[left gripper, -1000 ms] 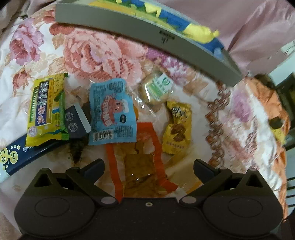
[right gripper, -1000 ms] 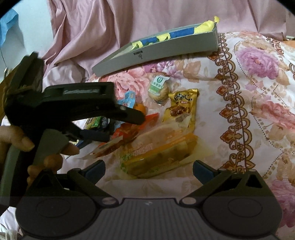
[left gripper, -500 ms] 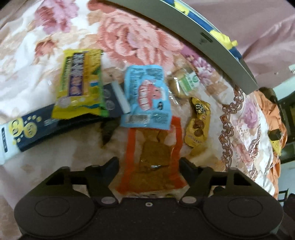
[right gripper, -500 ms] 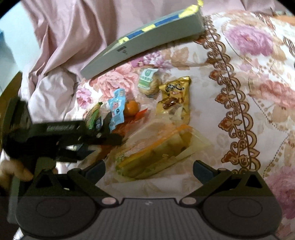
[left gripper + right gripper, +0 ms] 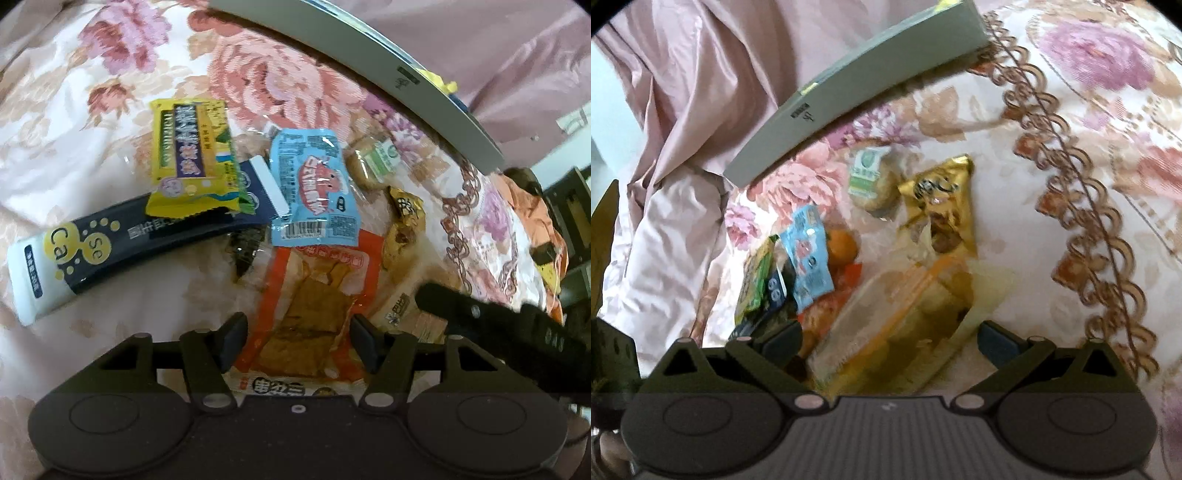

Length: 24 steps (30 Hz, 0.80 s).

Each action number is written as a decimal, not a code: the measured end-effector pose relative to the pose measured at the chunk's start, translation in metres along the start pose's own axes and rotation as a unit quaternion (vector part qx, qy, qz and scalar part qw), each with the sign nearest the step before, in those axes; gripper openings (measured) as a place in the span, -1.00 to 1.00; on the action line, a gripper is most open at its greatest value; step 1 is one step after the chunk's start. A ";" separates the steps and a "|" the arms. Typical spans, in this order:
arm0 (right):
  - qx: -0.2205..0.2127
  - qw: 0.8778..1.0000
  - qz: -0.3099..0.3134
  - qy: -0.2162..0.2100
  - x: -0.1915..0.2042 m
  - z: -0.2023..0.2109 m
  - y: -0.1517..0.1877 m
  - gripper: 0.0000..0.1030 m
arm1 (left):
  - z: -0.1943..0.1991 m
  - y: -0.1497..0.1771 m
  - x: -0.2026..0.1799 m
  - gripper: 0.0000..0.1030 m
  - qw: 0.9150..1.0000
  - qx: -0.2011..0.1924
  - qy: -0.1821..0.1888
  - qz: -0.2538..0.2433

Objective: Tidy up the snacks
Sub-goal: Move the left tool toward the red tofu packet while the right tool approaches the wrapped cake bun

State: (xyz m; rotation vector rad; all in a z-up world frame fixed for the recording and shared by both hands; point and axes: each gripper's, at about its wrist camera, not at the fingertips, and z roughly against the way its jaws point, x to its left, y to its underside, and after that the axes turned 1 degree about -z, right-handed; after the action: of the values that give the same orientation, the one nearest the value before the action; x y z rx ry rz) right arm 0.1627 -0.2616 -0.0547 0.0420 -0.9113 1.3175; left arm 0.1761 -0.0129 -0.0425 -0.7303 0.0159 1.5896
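Snacks lie in a heap on a floral cloth. My left gripper (image 5: 297, 341) has its jaws partly closed either side of an orange packet of dried tofu (image 5: 314, 317); contact is not clear. Beyond it lie a blue packet (image 5: 314, 195), a yellow-green bar (image 5: 192, 170), a long dark Ca/Se bar (image 5: 110, 243), a gold packet (image 5: 404, 225) and a clear-wrapped cake (image 5: 373, 166). My right gripper (image 5: 888, 341) is open over a large clear yellow-orange bag (image 5: 905, 328). The gold packet (image 5: 942, 206), cake (image 5: 871, 181), blue packet (image 5: 809, 258) and an orange fruit (image 5: 842, 247) lie beyond.
A grey tray (image 5: 369, 51) stands at the far edge of the cloth, also in the right wrist view (image 5: 849, 92). Pink fabric (image 5: 683, 92) hangs behind. The other gripper's dark arm (image 5: 498, 325) crosses at the right of the left wrist view.
My left gripper has come down over the orange tofu packet and its jaws have narrowed around it. My right gripper has moved forward over the large clear bag.
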 end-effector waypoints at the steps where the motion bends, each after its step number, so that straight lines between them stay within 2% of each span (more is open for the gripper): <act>1: 0.001 1.000 0.001 -0.006 0.001 -0.003 -0.001 0.98 | -0.002 0.000 -0.002 0.38 1.000 0.001 0.002 -0.006; 7: 0.026 1.000 0.004 -0.013 0.005 -0.012 -0.003 0.96 | -0.006 0.001 -0.009 0.57 0.999 0.003 0.009 -0.043; 11: 0.029 0.999 -0.005 -0.017 0.003 -0.013 -0.004 0.96 | -0.007 0.007 -0.018 0.70 0.996 -0.002 -0.004 -0.089; 19: 0.029 0.999 0.027 0.001 0.012 -0.018 -0.002 1.00 | -0.009 0.024 -0.023 0.72 0.988 -0.007 -0.033 -0.152; 24: 0.029 0.998 0.058 0.017 0.020 -0.020 0.004 0.99 | -0.016 0.033 -0.028 0.74 0.978 -0.004 -0.074 -0.197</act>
State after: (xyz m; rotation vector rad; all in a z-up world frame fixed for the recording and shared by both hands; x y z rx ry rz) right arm 0.1692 -0.2339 -0.0578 0.0122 -0.8562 1.4475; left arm 0.1529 -0.0502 -0.0562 -0.5779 -0.2312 1.2589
